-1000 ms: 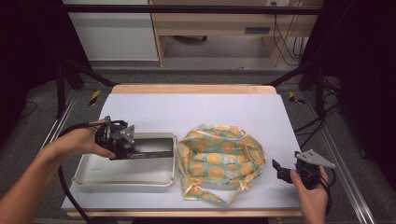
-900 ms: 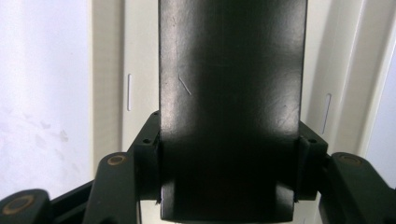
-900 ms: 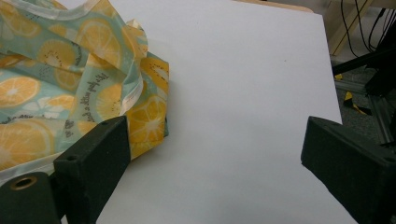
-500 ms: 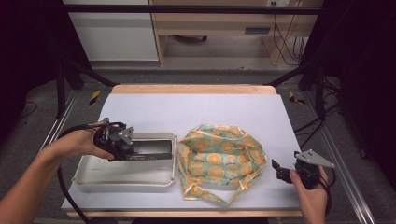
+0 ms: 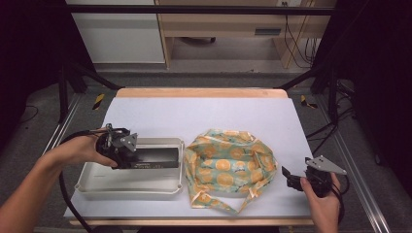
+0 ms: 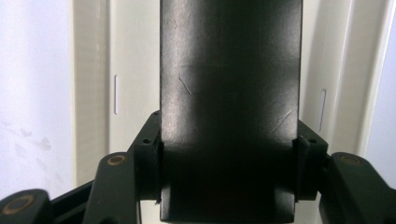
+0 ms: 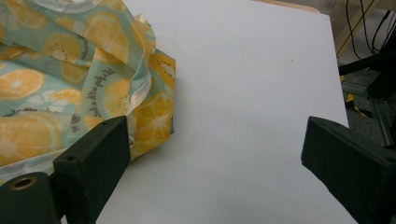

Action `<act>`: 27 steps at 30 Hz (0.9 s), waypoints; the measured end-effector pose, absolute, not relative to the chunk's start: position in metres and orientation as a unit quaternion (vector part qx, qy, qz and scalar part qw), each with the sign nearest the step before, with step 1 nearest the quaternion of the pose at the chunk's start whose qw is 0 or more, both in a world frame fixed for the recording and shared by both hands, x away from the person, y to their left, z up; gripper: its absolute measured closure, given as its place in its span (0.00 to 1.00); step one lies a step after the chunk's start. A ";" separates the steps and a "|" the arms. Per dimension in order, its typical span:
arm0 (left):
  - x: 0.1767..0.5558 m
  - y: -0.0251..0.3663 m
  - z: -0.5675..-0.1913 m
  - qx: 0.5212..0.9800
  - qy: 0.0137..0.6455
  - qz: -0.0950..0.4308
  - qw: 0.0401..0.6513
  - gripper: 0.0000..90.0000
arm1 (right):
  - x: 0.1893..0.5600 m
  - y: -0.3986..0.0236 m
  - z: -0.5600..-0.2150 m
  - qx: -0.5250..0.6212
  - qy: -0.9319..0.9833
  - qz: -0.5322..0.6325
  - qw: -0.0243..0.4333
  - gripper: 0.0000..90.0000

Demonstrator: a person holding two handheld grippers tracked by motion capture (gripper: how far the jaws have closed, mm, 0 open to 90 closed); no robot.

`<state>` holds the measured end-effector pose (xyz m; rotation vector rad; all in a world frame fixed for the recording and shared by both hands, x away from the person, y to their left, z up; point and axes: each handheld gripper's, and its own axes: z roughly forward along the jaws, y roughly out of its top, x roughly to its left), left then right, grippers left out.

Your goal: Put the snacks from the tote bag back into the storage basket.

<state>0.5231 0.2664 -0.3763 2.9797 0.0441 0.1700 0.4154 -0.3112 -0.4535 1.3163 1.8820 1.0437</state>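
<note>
At the lower right of the high view, the right gripper (image 5: 290, 177) is rested on the table (image 5: 204, 111) with its jaws spread and nothing between them, probably kept ready just beside the orange-printed bag (image 5: 231, 167). At the lower left, a black box (image 5: 154, 158) is pinched by the left gripper (image 5: 127, 156) inside the white tray (image 5: 131, 187), apparently for carrying it toward the bag. What the bag holds cannot be told.
</note>
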 end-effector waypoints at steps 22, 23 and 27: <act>0.528 0.264 -0.390 0.995 0.011 0.042 0.086 0.48 | 0.415 -0.309 -0.454 0.490 0.717 0.391 0.304 0.10; 0.528 0.263 -0.390 0.995 0.010 0.042 0.086 0.48 | 0.414 -0.309 -0.453 0.490 0.717 0.391 0.305 0.10; 0.528 0.264 -0.392 0.995 0.010 0.040 0.089 0.48 | 0.414 -0.309 -0.453 0.490 0.717 0.392 0.306 0.10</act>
